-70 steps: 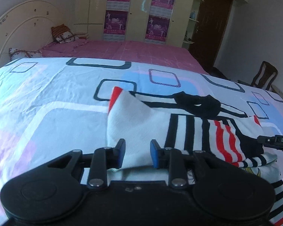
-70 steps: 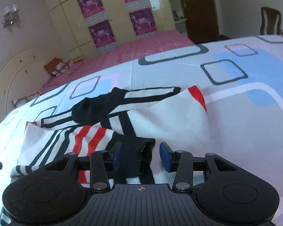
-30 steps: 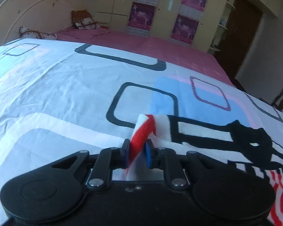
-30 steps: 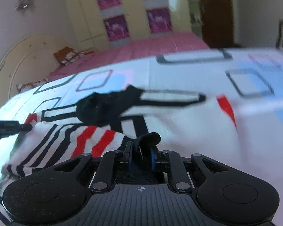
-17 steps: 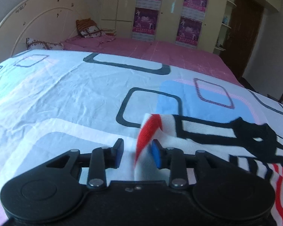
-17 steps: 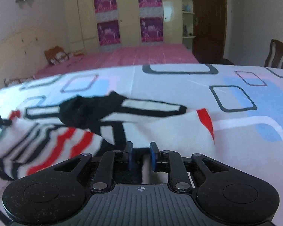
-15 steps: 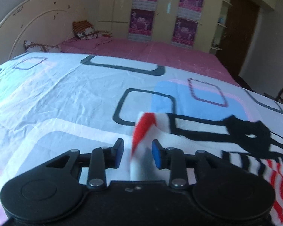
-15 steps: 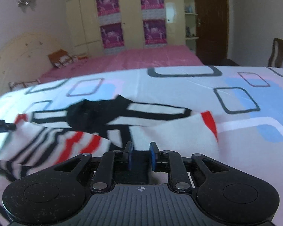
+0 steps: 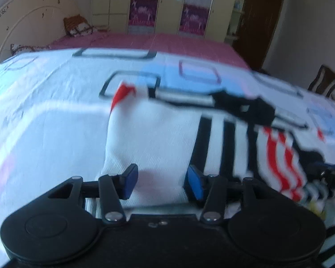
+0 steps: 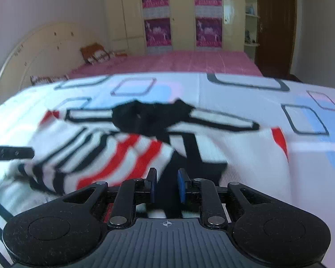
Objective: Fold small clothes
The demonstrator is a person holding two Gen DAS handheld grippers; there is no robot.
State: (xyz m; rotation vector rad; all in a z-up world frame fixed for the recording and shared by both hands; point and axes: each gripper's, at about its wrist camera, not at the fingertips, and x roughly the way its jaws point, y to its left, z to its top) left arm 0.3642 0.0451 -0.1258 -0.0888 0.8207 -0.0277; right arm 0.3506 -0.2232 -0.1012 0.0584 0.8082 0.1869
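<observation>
A small white garment [image 9: 158, 134] with black and red stripes and a black collar lies spread on the patterned bed sheet [image 9: 44, 122]. My left gripper [image 9: 160, 182] hovers over its near white edge. Its jaws are opening, the white cloth lies below and between them, and the pads do not press it. The red-tipped sleeve corner [image 9: 121, 92] rests on the sheet beyond. In the right wrist view the garment [image 10: 223, 147] fills the middle, and my right gripper [image 10: 166, 187] is shut on a fold of its black fabric. The left gripper's finger [image 10: 11, 153] shows at the left edge.
The printed sheet [image 10: 245, 93] covers the near bed, with a pink bedspread [image 10: 178, 62] behind it. A cream headboard [image 10: 44, 44] and pillows stand at the far left. Wardrobes with purple posters [image 10: 156, 31], a dark door [image 10: 274, 26] and a wooden chair [image 9: 323, 80] line the room.
My left gripper let go of the red-tipped sleeve corner, widened its jaws and drew back toward the near edge. The corner now lies on the sheet. My right gripper keeps its grip.
</observation>
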